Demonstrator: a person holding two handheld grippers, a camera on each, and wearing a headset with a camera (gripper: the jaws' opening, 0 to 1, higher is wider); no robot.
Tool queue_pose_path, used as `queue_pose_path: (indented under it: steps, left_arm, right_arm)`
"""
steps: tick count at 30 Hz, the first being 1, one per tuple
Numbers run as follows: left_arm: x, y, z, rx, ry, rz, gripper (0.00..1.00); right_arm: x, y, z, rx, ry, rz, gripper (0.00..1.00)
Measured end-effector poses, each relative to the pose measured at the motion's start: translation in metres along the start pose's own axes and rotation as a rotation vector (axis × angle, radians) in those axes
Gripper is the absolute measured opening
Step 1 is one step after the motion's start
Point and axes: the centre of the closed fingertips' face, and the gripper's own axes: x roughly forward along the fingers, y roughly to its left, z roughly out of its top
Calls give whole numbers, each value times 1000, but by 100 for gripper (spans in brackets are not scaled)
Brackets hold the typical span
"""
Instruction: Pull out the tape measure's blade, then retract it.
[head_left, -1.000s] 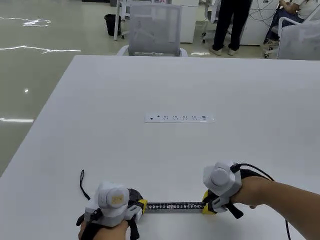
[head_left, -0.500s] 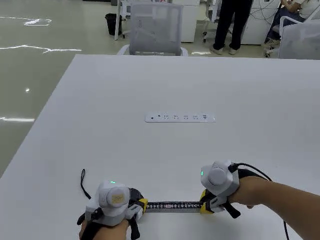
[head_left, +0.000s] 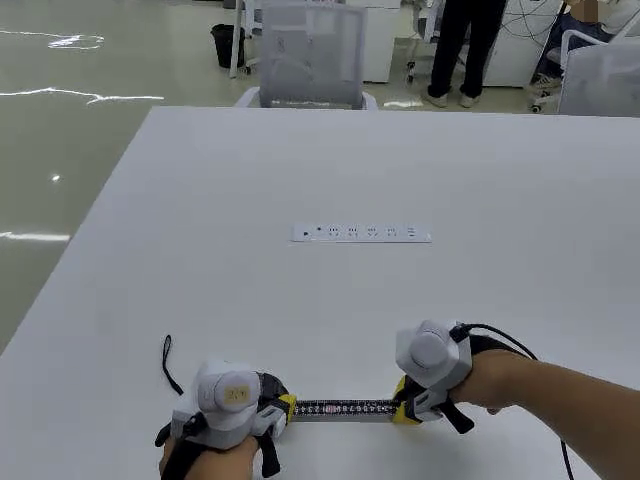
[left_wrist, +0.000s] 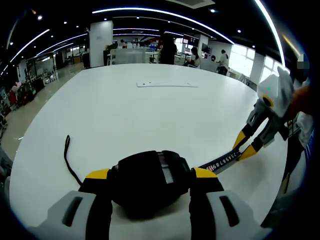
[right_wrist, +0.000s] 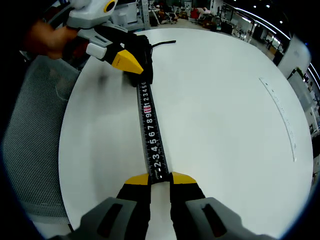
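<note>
The tape measure lies at the near edge of the counter, stretched between the two tools. The left hand-held gripper has its jaws set fairly wide and closed on the black case, one yellow tip on each flank, with the case resting on the counter and its strap trailing off to the left. The right hand-held gripper has its jaws drawn narrow, pinching the tip of the blade. The blade runs straight and flat from there to the mouth of the case, numbers up, just above or on the counter. Only a short run of blade is out, so I judge the pull-out step to be at least begun. These pictures alone do not settle whether the draw is meant to go further or the return is due. If more length is wanted, the right tool should travel away from the case along the blade's own line while the left one pins the case. For the return, the right tool should ride back toward the case in that same line, with its pinch on the tip until it reaches the mouth, so the spring cannot whip the blade home or twist it. The power strip sits well apart and is out of the way.
</note>
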Motion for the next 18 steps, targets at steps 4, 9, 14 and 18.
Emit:
queue_pose_path:
  steps: [4,9,14,18]
  left_arm:
    - [0,0,0,1,-1,0,58]
    - [0,0,0,0,0,0,58]
    - [0,0,0,0,-1,-1,58]
    - [0,0,0,0,-1,-2,58]
  right_arm:
    - [1,0,2,-1,-5,1,13]
    - [3,-1,4,-3,-5,3,13]
    - [4,-1,5,-2,-6,4,13]
    - [5,0,7,-3,-10,5,13]
